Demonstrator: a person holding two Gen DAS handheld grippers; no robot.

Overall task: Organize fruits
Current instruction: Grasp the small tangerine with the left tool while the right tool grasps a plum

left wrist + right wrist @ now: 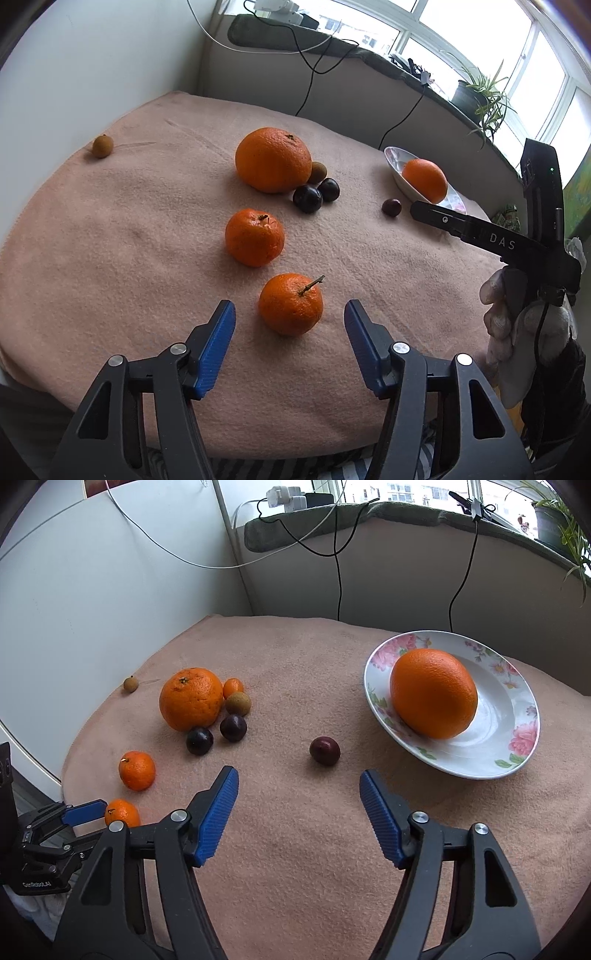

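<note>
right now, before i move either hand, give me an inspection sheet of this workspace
surface: pink blanket over the table.
job's things: one orange on the floral plate; large orange, two mandarins, three dark plums, two longans and a kumquat loose on the blanket.
clutter: nothing seen.
grippers: left gripper open around the stemmed mandarin, not touching; right gripper open, empty.
cables: black and white cables hang behind.
surroundings: windowsill, potted plant.

The large orange [273, 159] hides most of the brown fruit [317, 172] behind it
</note>
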